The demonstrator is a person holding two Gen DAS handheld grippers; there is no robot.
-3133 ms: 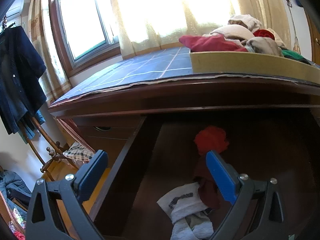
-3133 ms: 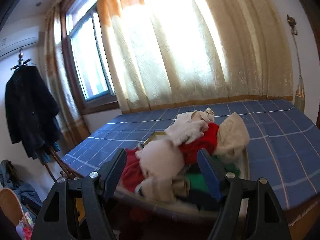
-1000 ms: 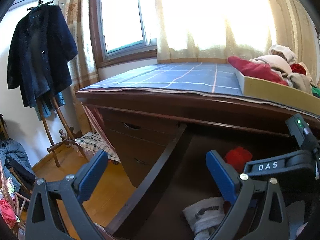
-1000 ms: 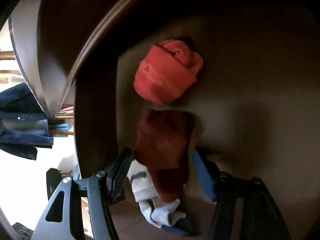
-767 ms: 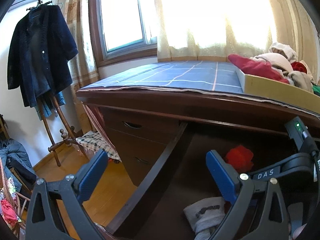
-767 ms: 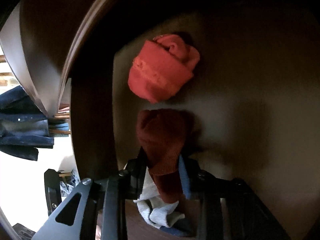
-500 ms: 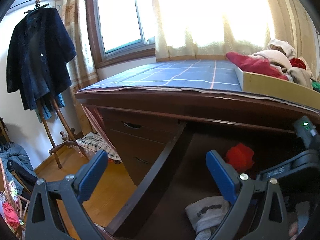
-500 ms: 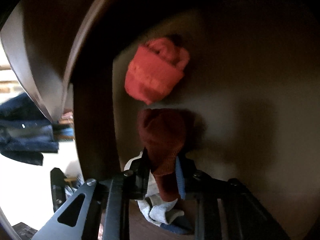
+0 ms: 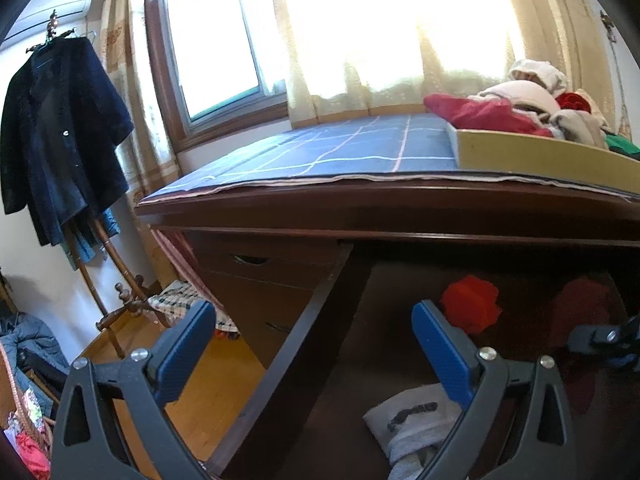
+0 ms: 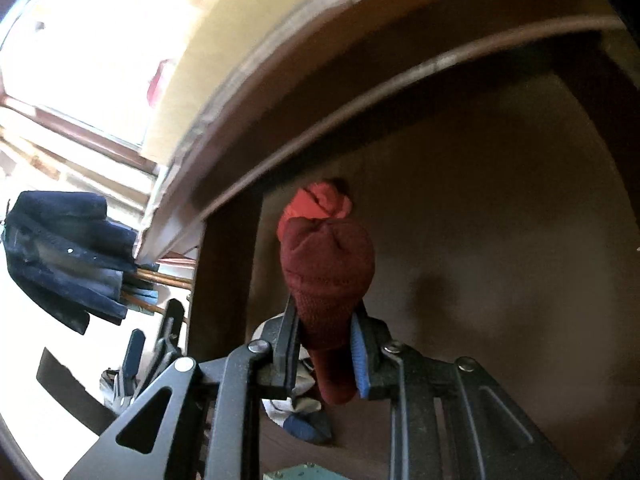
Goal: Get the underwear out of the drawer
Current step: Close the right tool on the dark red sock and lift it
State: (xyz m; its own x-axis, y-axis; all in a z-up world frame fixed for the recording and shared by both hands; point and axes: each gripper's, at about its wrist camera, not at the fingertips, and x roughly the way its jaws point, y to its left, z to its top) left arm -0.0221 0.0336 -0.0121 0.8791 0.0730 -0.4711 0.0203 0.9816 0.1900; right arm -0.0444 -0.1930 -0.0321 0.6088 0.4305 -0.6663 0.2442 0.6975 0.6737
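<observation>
Dark red garment (image 10: 326, 276), knitted, pinched between the pads of the right gripper (image 10: 326, 354) and raised clear of the drawer (image 9: 304, 344) floor; seen also at the right edge of the left wrist view (image 9: 580, 312). Right jaws closed to a narrow gap on the cloth, having just finished closing with the garment between them.

Open drawer of dark wood, holding a bright red bundle (image 9: 470, 306) toward the back and a white-and-grey sock (image 9: 412, 420) with a dark mark near the front. In the right wrist view the red bundle (image 10: 320, 204) partly hidden behind the held garment; the sock (image 10: 296, 404) just below the jaws, beside a dark blue piece.

Yellow tray (image 9: 536, 156) on the blue checked cloth (image 9: 340, 152) of the desk top, heaped with red, cream, white and green clothes (image 9: 520, 104).

Left gripper (image 9: 312, 344) with blue pads spread wide, empty, straddling the left wall of the drawer without touching it.

Dark coat (image 9: 56, 132) on a wooden stand at far left. No legible writing in either view.
</observation>
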